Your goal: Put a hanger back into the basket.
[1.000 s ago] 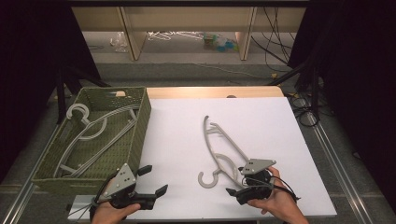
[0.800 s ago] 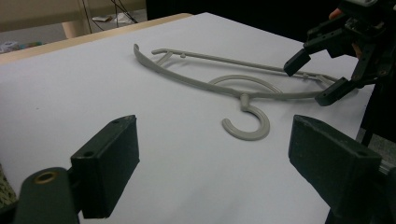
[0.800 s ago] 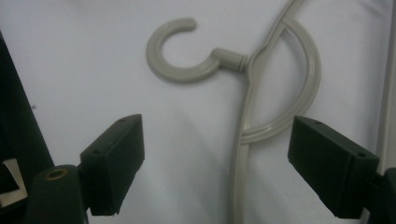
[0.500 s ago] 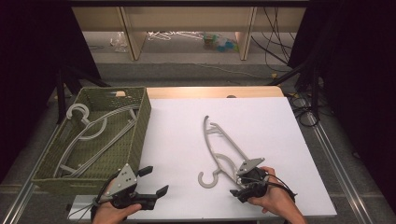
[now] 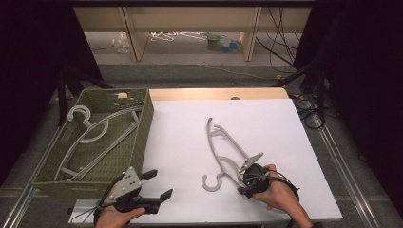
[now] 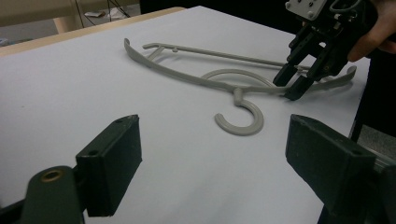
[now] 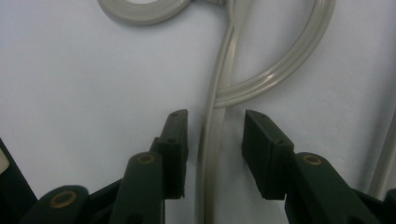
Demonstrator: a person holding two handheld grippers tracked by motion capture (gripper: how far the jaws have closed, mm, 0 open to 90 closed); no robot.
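Now, hanger (image 5: 223,147): grey plastic, lying flat on the white table (image 5: 180,142), hook toward the person, slim curved bars.
Right gripper (image 5: 244,183): tipped down over the hanger's bar near the hook; its fingers (image 7: 173,140) straddle the bar with a gap either side, not yet pinching.
Right fingers, change: they have just been closing; a second ago they stood wide, and the hand sat slightly farther back.
Left gripper (image 5: 159,185): held level at the near table edge, fingers (image 6: 112,158) spread, nothing between them, unmoved.
Basket (image 5: 142,118): green woven, left of the table, holding more grey hangers (image 5: 90,137).
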